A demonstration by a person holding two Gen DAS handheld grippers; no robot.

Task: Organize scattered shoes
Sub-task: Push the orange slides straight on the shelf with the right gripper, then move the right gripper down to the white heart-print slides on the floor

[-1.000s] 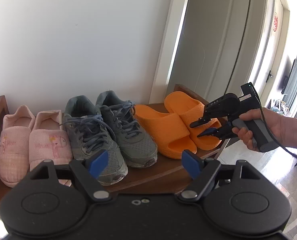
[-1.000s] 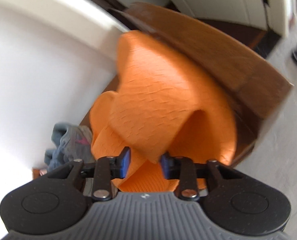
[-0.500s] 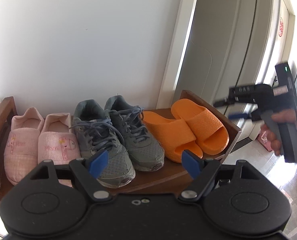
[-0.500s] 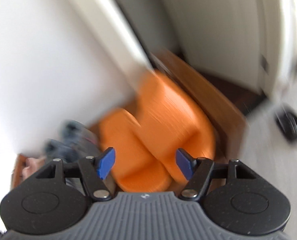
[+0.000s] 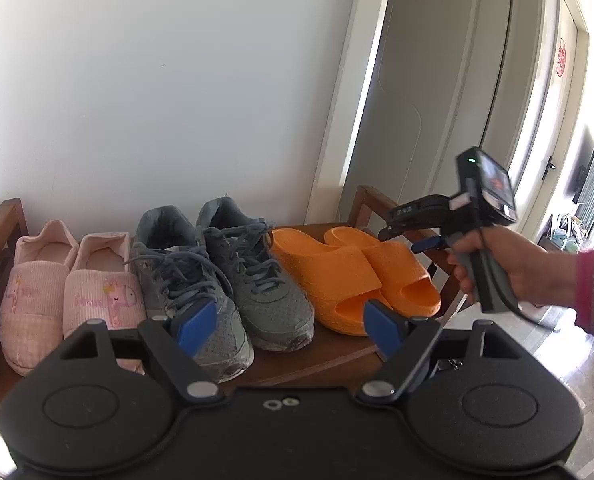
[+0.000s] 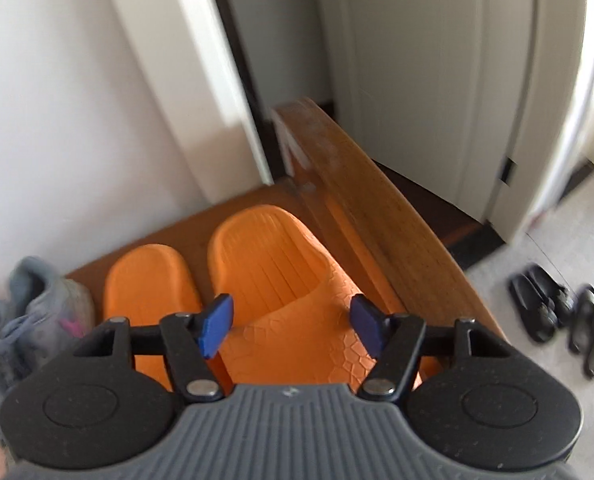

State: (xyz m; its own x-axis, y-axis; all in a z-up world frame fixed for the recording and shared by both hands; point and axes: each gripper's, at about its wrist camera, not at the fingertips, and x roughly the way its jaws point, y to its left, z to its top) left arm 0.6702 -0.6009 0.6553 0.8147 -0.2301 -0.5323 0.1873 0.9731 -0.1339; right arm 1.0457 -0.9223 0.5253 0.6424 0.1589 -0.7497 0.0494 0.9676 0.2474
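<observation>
Wooden shoe rack [image 5: 329,360] carried three pairs lined up against the white wall [image 5: 157,80]: pink slippers [image 5: 69,284] at the left end, grey sneakers [image 5: 221,272] in the middle, orange slides [image 5: 357,276] at the right end beside the raised side rail [image 6: 369,208]. Within each pair the shoes sat side by side with toes pointing outward; the three pairs sat close together.

Left gripper [image 5: 293,320] hung in front of the rack, fingers spread wide and holding nothing. Right gripper [image 6: 293,320], held in the right hand [image 5: 509,268], hovered above the outer orange slide, fingers likewise apart and empty, clear of the shoe.

Assessment: the rack portion of the job looked complete. Outstanding item: dark sandals [image 6: 561,312] lay on the tiled floor [image 6: 537,248] beyond the rail, well apart from the rack; blur prevented a count. Whether they belonged to the task could not be determined, and no free space showed on the visible shelf.
</observation>
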